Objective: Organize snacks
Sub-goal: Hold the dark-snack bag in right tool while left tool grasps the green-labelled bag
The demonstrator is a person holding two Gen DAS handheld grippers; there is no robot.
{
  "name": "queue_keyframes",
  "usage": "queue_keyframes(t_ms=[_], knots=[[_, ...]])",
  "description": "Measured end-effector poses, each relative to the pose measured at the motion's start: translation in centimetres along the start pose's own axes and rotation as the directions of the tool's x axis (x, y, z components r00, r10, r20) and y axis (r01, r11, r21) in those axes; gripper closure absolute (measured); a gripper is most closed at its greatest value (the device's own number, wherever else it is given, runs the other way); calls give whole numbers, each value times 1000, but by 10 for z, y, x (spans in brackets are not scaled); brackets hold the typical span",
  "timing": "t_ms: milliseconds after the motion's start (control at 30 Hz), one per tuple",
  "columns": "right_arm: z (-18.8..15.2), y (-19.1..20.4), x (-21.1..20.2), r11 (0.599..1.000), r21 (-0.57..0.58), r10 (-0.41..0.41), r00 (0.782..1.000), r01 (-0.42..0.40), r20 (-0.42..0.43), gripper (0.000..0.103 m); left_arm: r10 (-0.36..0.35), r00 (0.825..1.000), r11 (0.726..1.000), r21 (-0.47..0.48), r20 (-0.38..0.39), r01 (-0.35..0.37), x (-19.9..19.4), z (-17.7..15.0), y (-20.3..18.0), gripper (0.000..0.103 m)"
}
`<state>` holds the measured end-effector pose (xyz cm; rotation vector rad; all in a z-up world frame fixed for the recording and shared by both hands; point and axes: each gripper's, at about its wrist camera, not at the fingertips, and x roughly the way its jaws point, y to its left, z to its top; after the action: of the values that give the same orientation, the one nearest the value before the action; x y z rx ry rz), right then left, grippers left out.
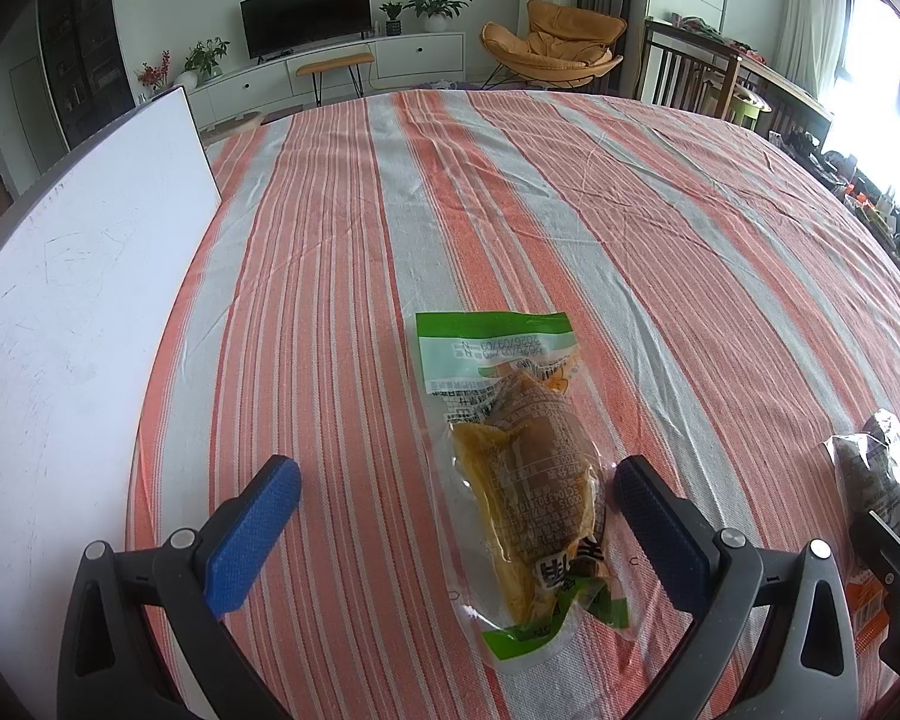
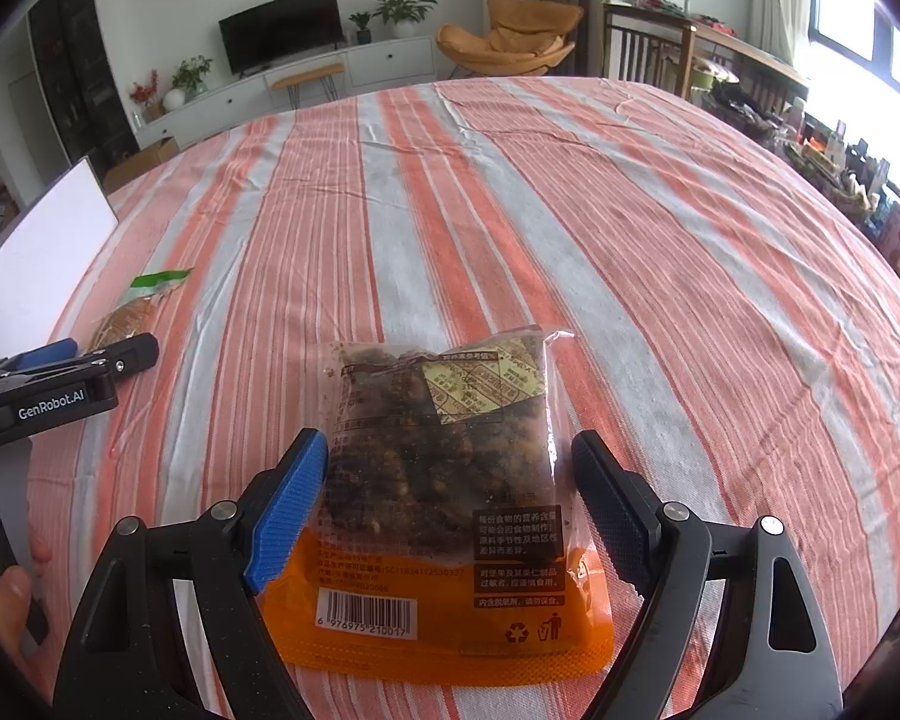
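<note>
The left gripper (image 1: pixel 459 483) hangs wide open over a striped cloth (image 1: pixel 630 228), a green-edged snack pack (image 1: pixel 522 468) lying between its pads (image 1: pixel 258 534), nearer the right one. A white board (image 1: pixel 84 300) stands left.

green packet (image 1: pixel 525 468) flat, orange packet (image 2: pixel 444 492) (face-down)

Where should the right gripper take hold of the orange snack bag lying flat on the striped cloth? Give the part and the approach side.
Grip the orange snack bag across its bulging clear middle, coming down from above. It lies flat, lengthwise between the open right gripper's blue pads, so they already flank its long edges. The filled middle probably gives more to pinch than the flat orange sealed end.
</note>
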<state>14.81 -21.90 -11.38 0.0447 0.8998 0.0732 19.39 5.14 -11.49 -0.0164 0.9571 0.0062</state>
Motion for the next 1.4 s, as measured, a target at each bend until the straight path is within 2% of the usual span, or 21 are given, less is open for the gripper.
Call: queue_keyframes(t_ms=[900, 967, 1033, 1167, 1267, 1300, 1333, 1367, 1400], knots=[[2, -2, 0, 1000, 2, 6, 1000, -6, -2, 18, 3, 1000, 1000, -7, -3, -3, -1, 0, 1, 0], [3, -2, 0, 1000, 1, 6, 1000, -6, -2, 18, -8, 1000, 1000, 6, -29, 8, -3, -1, 0, 0], [3, -3, 0, 1000, 2, 9, 1000, -9, -2, 18, -16, 994, 1000, 23, -113, 18, 1, 6, 0, 0], [3, -2, 1, 1000, 3, 18, 1000, -18, -3, 16, -18, 961, 999, 22, -278, 25, 14, 25, 1, 0], [3, -2, 1, 1000, 3, 21, 1000, -21, -6, 16, -11, 954, 999, 28, -299, 20, 16, 28, -3, 0], [4, -2, 1, 1000, 1, 23, 1000, -23, -13, 16, -13, 953, 999, 35, -301, 25, 16, 28, -4, 2], [5, -2, 1, 1000, -7, 25, 999, -26, -30, 16, -20, 958, 998, 44, -287, 35, 12, 28, -7, 13], [8, -1, 1, 999, -15, 28, 998, -29, -61, 16, -33, 965, 997, 62, -262, 51, 6, 28, -10, 40], [11, -2, 2, 999, -17, 36, 994, -38, -103, 16, -36, 969, 995, 79, -245, 57, 0, 29, -13, 51]])
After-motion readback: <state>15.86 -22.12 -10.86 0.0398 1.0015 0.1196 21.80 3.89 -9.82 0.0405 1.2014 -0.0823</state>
